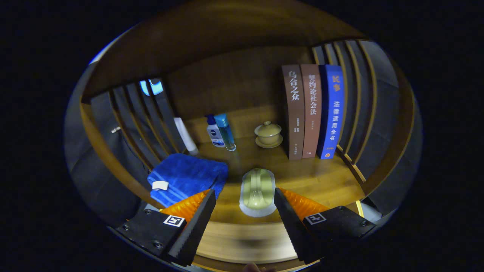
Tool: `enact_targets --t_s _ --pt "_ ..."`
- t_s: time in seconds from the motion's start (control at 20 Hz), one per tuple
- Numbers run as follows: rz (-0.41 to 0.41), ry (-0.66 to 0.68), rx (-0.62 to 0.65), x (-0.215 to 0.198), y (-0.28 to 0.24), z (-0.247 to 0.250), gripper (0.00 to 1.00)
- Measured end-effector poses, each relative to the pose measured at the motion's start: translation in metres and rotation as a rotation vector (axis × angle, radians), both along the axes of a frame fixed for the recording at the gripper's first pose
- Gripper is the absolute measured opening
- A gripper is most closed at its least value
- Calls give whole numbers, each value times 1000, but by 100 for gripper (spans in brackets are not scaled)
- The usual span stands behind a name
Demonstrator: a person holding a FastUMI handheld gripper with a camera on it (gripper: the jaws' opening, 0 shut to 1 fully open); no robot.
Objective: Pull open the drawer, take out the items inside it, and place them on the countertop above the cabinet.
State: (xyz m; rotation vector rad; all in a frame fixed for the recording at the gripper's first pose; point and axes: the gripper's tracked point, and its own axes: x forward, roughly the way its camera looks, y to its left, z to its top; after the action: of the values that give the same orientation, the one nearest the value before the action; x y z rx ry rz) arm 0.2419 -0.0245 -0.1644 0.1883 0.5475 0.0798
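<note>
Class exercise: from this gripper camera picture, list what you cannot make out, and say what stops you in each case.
- Drawer: not visible; it lies below the wooden countertop, past the near edge.
- Gripper, fingers open: whether the pale green scrubber between the fingers touches either.
- White tube: partly behind the slats.
- Blue towel: near corner covered by a finger.
- Lidded cup: contents hidden by the lid.

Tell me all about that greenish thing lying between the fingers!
The pale green brush looks like a scrubbing brush of smooth, glossy plastic, with a raised handle ridge running along its rounded top. A white fringe, probably bristles, peeks out beneath its near end. It lies flat on the wooden countertop, lengthwise between the fingers of the open gripper, which do not touch it. The folded blue towel lies close beside it.
</note>
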Motion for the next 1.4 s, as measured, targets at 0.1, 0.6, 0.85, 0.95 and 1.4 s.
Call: enact_targets --t_s 0.1,0.6,0.85,0.95,1.4 --pt "10 -108 10 -29 -2 21 99" --pt "-2 -543 -40 -167 17 99 98" --pt "-27 -568 -55 -211 32 59 98" --pt "-28 -542 -68 -219 36 30 98" --pt "-33 -390 -125 -235 35 -104 99"
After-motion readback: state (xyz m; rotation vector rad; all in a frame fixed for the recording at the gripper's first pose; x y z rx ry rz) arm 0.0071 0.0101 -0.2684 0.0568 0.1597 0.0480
